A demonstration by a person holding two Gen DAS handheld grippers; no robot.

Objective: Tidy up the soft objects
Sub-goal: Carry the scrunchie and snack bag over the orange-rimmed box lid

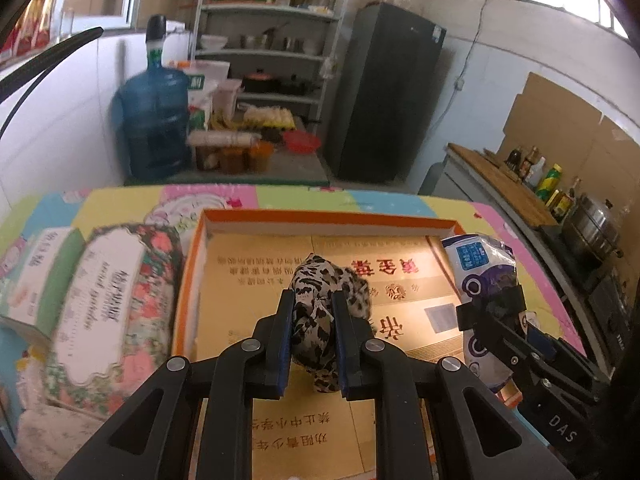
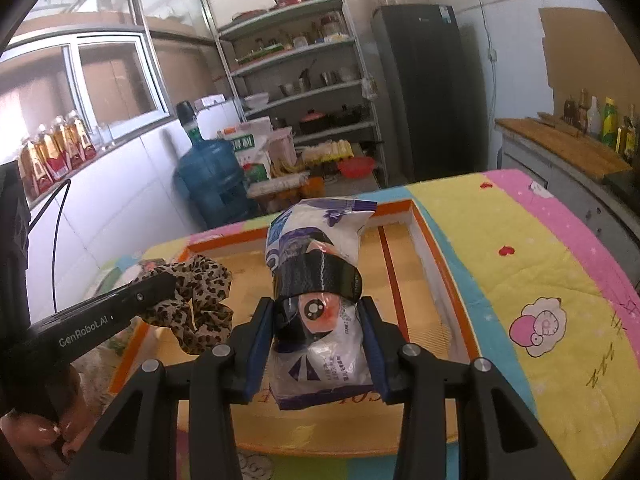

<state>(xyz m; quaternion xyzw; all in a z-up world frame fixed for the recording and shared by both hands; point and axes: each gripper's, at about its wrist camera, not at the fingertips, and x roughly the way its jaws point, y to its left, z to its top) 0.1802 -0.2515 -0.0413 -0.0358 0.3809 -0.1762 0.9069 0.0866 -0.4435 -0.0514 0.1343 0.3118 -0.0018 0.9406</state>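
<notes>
Left gripper [image 1: 313, 300]: jaws narrow, clamped on leopard-print cloth [image 1: 320, 320], cloth bunched between pads, hanging above tray interior. Right gripper [image 2: 318, 312]: jaws partly closed, gripping white-and-purple plastic pack [image 2: 320, 264] wrapped with black tape band; pack upright above tray. Orange-rimmed tray [image 1: 328, 216]: flat on patterned quilt [image 2: 540, 264], printed cardboard lining floor. Floral tissue box [image 1: 108, 308]: just left of tray, on quilt. Beyond: blue water jug [image 1: 154, 120], shelving rack [image 1: 272, 40], dark refrigerator [image 1: 388, 92].
</notes>
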